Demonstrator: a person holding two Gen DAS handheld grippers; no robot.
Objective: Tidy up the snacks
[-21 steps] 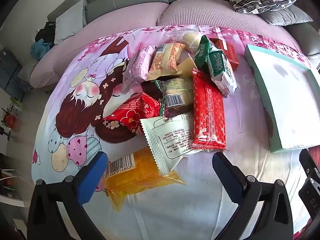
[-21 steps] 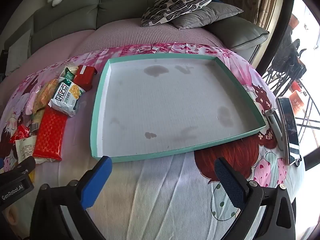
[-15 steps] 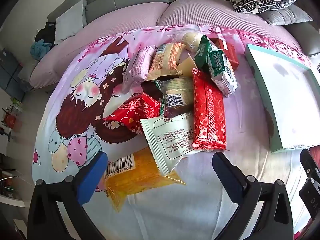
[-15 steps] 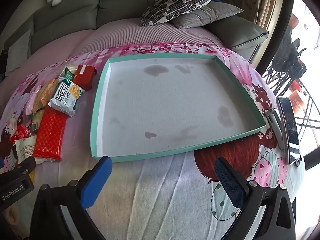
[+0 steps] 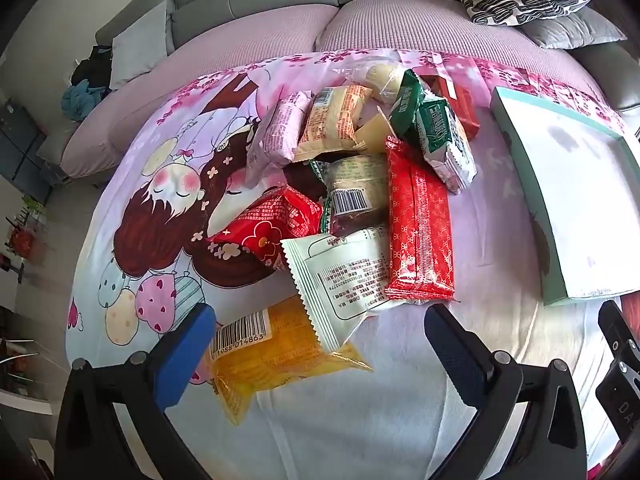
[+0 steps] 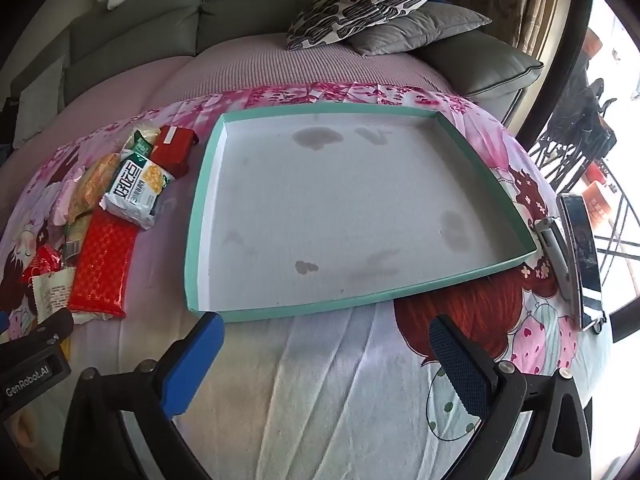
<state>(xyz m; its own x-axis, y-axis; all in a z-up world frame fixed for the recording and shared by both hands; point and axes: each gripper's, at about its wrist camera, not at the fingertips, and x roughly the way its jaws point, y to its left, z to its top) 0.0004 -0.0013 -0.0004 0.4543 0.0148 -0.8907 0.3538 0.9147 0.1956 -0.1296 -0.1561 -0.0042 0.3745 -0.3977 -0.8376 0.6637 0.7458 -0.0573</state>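
A cartoon-print sheet (image 6: 340, 380) covers the carrying surface in front of a grey sofa (image 6: 140, 20). A shallow tray (image 6: 200, 216) with a teal rim and stained white floor occupies the sheet's right half, with nothing in it. The snack pile (image 5: 360, 200) lies on the left half, just beside the tray's left wall: a long red packet (image 5: 420, 224), a white packet (image 5: 340, 276) overlapping a yellow packet (image 5: 276, 356) nearest the front edge. The left gripper (image 5: 320, 344) hangs over the yellow packet, jaws spread wide, gripping nothing. The right gripper (image 6: 324, 356) hangs before the tray's front rim, jaws likewise spread and empty. A phone (image 6: 582, 256) lies at the sheet's right edge.
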